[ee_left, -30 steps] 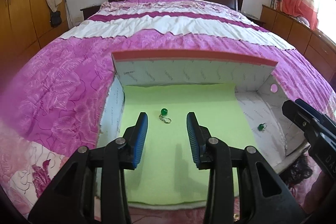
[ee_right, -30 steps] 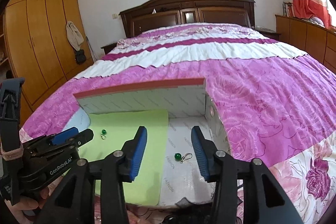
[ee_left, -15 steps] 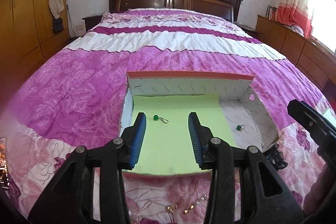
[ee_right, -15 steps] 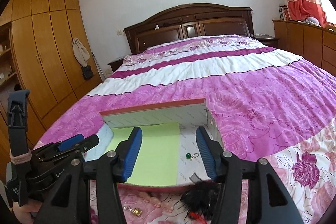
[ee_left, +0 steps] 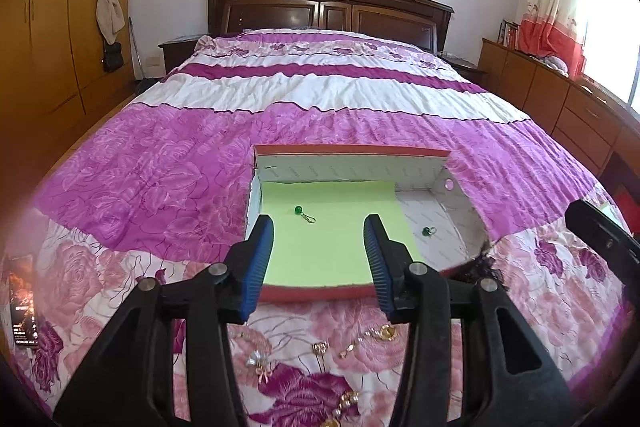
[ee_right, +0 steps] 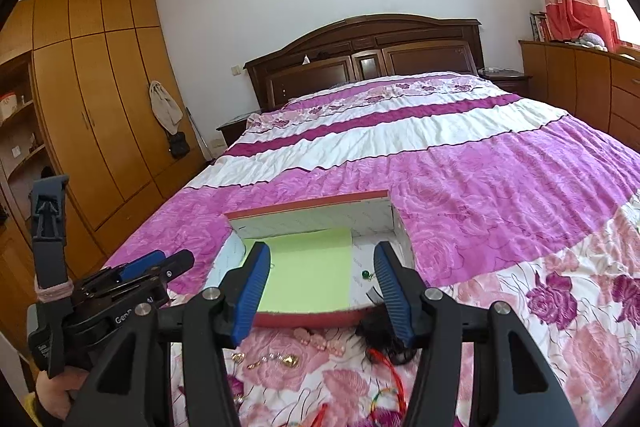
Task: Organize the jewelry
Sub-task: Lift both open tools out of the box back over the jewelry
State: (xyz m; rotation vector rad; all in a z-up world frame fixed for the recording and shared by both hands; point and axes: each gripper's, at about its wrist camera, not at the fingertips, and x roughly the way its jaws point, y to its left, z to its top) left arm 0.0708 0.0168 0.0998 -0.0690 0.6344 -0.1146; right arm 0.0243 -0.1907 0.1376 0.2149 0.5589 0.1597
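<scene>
Left wrist view: left gripper (ee_left: 319, 259) spread, empty, jaws just widened; right gripper (ee_right: 321, 289) likewise. Two green earrings (ee_left: 298, 210) lie apart in the box (ee_left: 352, 149); gold pieces (ee_left: 374, 335) wait near.

green bead pendants (ee_left: 298, 209), lime mat (ee_left: 332, 227), magenta floral bedspread (ee_left: 160, 163)

L gripper (ee_left: 319, 255) open over box (ee_left: 352, 151) w/ two green earrings (ee_left: 298, 209).
</scene>
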